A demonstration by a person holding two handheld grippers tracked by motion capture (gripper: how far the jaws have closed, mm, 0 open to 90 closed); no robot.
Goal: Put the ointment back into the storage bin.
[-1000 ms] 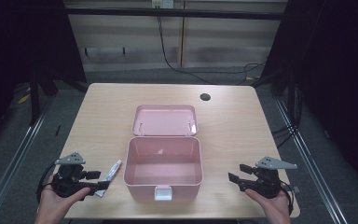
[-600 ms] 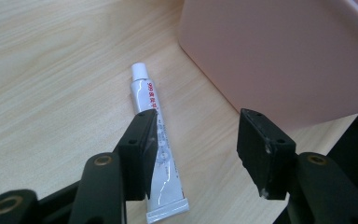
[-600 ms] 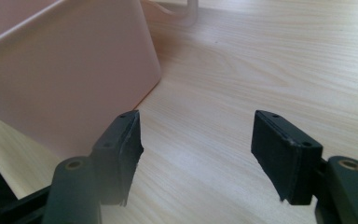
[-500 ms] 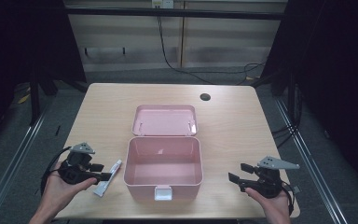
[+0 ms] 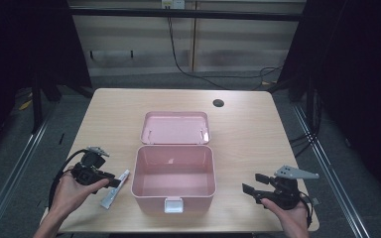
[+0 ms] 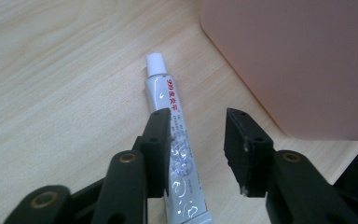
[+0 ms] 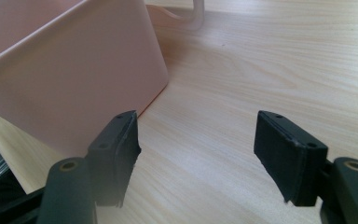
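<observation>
Wooden table (image 5: 248, 124) | step: ointment tube (image 6: 172, 140) straddled by closing, not yet clamped left gripper (image 6: 198, 144), 9 o'clock of pink box (image 5: 174, 173) | right gripper (image 7: 196, 154) released, idle | next: pinch, lift into box

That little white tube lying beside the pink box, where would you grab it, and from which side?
Grip the tube across its flat body, well below the white cap. It lies flat on the table beside the box, so come from above, one jaw either side of its narrow width, as the left gripper stands now.
</observation>
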